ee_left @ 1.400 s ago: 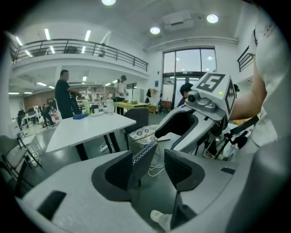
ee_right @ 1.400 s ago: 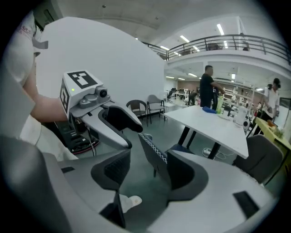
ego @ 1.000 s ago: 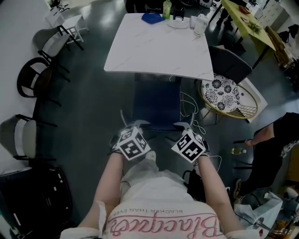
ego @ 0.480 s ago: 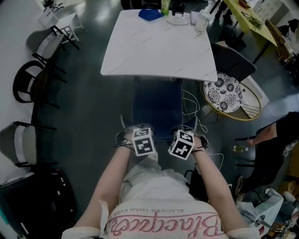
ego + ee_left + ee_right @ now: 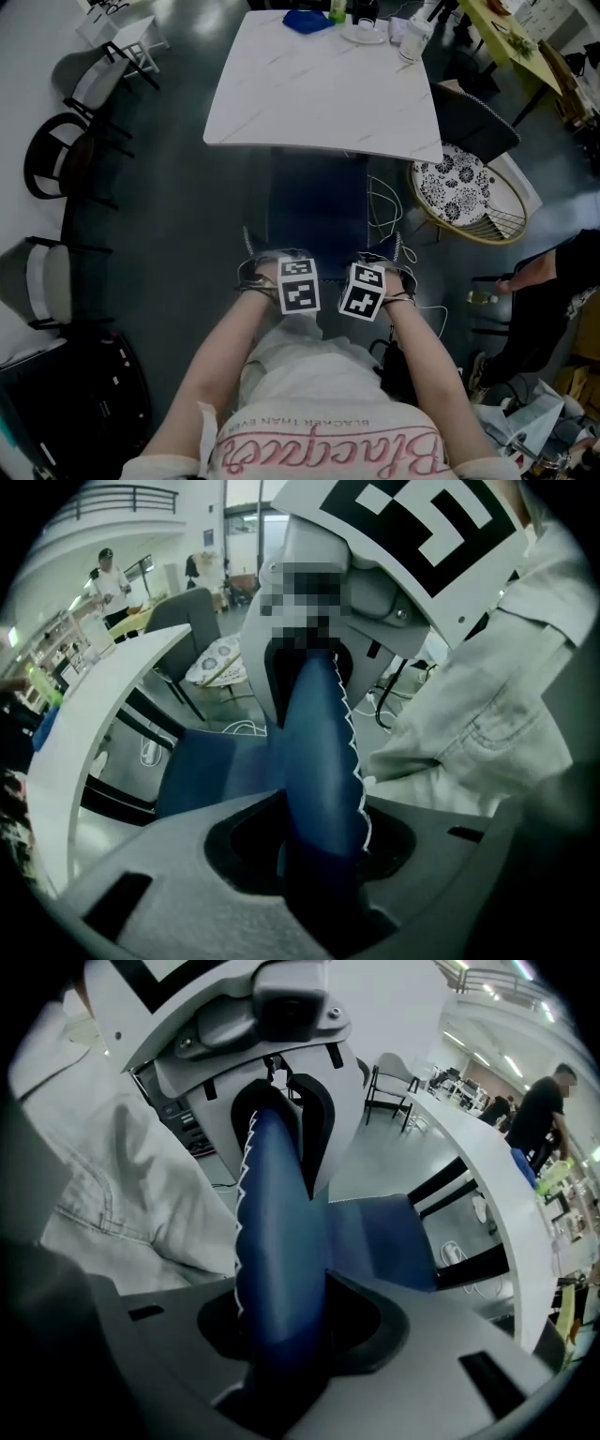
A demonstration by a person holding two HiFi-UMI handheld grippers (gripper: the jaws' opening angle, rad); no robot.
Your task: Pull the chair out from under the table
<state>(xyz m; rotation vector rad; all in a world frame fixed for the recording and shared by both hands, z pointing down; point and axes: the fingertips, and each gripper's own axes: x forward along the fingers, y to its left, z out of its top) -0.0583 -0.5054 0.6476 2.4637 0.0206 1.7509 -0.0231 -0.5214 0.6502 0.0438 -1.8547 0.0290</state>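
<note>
A blue chair [image 5: 315,211] stands tucked under the white table [image 5: 323,89], its seat partly hidden by the tabletop. Both grippers point steeply down onto the top edge of its backrest, side by side. The blue backrest [image 5: 319,752] runs between the jaws of my left gripper [image 5: 319,850] [image 5: 292,272]; those jaws have just been closing and now press on it. My right gripper [image 5: 281,1330] [image 5: 370,274] grips the backrest [image 5: 277,1232] the same way, its jaws also just closed. Each gripper view shows the other gripper further along the backrest.
A round wicker chair with a patterned cushion [image 5: 459,187] and a dark chair [image 5: 473,127] stand right of the table. Black chairs [image 5: 61,159] line the left. Cables [image 5: 384,211] lie beside the blue chair. A person [image 5: 553,272] is at the right; my own legs are directly behind the backrest.
Both grippers have sunk onto the top of the backrest, drawn closer together and rolled, and their jaws have closed on it. The chair has not moved.
</note>
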